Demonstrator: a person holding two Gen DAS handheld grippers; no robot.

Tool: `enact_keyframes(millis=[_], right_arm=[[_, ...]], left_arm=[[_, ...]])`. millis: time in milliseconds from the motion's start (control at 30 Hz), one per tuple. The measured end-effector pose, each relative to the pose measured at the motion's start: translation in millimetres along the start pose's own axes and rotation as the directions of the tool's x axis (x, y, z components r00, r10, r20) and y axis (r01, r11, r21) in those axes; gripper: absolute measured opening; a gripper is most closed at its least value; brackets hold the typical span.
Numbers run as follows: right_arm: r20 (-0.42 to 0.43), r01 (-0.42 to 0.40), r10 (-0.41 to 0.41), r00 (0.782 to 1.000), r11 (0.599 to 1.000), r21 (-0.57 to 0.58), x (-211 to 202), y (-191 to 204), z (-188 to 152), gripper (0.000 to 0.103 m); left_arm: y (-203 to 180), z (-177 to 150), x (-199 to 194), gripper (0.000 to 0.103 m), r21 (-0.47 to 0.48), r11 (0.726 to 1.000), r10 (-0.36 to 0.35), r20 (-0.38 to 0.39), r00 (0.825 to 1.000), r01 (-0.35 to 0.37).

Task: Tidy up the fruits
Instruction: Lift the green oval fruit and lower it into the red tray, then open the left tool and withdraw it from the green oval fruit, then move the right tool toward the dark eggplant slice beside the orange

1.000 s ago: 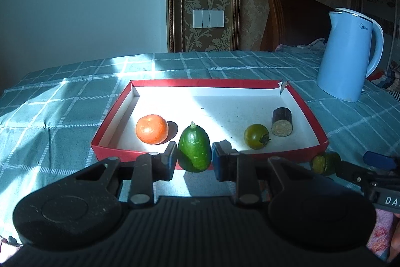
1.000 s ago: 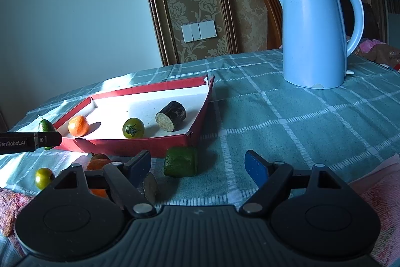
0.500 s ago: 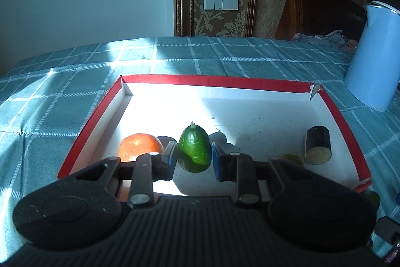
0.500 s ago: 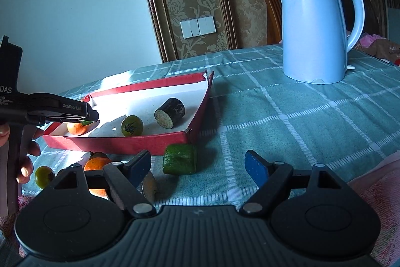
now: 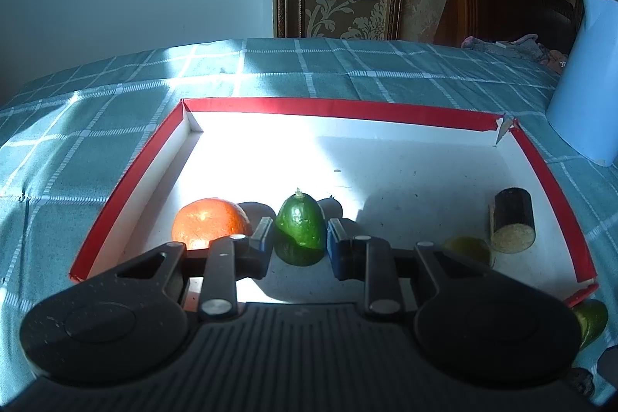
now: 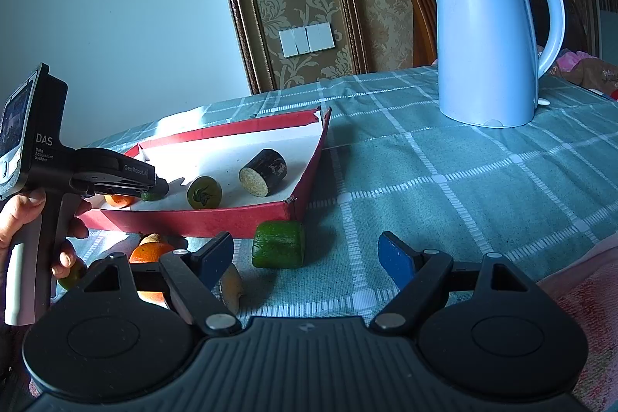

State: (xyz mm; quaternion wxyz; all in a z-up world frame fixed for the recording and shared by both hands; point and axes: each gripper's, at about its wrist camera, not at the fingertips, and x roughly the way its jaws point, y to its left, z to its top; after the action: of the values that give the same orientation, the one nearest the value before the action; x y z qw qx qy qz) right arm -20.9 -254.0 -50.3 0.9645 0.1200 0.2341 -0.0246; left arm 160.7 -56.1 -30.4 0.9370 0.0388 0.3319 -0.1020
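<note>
Fruits in red box (image 5: pixel 533 157): 4 | left gripper (image 5: pixel 299 242) fingers clamped on green fruit (image 5: pixel 301 228) | right gripper (image 6: pixel 305 257) fingers apart

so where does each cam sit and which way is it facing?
Left wrist: on the left gripper, low over the red tray, facing its far wall; own fingers hold a green fruit.
Right wrist: on the right gripper, outside the tray's corner, facing the blue kettle; own fingers open, left hand visible.
Shared: tray, orange, dark cut cylinder.
</note>
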Motion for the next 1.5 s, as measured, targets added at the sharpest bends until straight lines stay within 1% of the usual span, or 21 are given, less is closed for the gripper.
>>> enact_keyframes(millis=[267,400,500,700,767,833,1000,1133,1233,1367,1500], right_arm=[[-0.002,0.0,0.0,1.0,1.0,0.002,1.4,0.4,-0.4,0.082],[-0.004,0.001,-0.001,1.0,1.0,0.003,1.5,0.0,-0.5,0.082],[-0.005,0.004,-0.004,1.0,1.0,0.005,2.1,-1.2,-0.6,0.082],[-0.01,0.008,-0.008,1.0,1.0,0.013,3.9,-2.3,-0.4,0.082],[-0.008,0.01,-0.01,1.0,1.0,0.013,3.5,-2.1,-0.6,0.082],[-0.005,0.012,-0.012,1.0,1.0,0.015,2.8,-2.3,-0.6,0.082],[-0.006,0.017,-0.017,1.0,1.0,0.019,3.1,-2.3,-0.6,0.082],[0.001,0.019,-0.019,1.0,0.999,0.025,1.2,-3.2,-1.0,0.082],[0.002,0.02,-0.02,1.0,1.0,0.022,1.0,-2.5,-0.9,0.082],[0.005,0.022,-0.023,1.0,1.0,0.017,-0.3,-1.4,-0.9,0.082],[0.004,0.028,-0.028,1.0,0.999,0.018,-0.2,-1.4,-0.7,0.082]], left_arm=[[-3.3,-0.8,1.1,0.028,0.019,1.0,0.012,-0.012,1.0,-0.012],[-6.0,-3.0,-1.3,0.033,0.034,0.999,0.034,-0.008,0.999,-0.034],[-5.4,-5.4,-4.8,0.033,0.035,0.999,0.032,-0.009,0.999,-0.032],[-5.7,-13.8,-23.2,0.034,0.048,0.998,0.05,0.021,0.999,-0.051],[-5.0,-17.5,-35.1,0.036,0.049,0.997,0.053,0.045,0.998,-0.055],[-3.9,-21.6,-47.9,0.042,0.05,0.996,0.066,0.07,0.995,-0.07],[8.4,-37.5,-90.7,0.047,0.035,0.997,0.069,0.141,0.988,-0.075],[28.1,-63.5,-125.9,0.061,0.004,0.995,0.094,0.184,0.978,-0.096],[40.7,-81.1,-137.8,0.061,-0.007,0.993,0.118,0.18,0.976,-0.119],[61.3,-104.2,-144.8,0.062,-0.051,0.989,0.146,0.141,0.979,-0.141],[78.2,-118.0,-146.7,0.073,-0.096,0.982,0.172,0.129,0.977,-0.161]])
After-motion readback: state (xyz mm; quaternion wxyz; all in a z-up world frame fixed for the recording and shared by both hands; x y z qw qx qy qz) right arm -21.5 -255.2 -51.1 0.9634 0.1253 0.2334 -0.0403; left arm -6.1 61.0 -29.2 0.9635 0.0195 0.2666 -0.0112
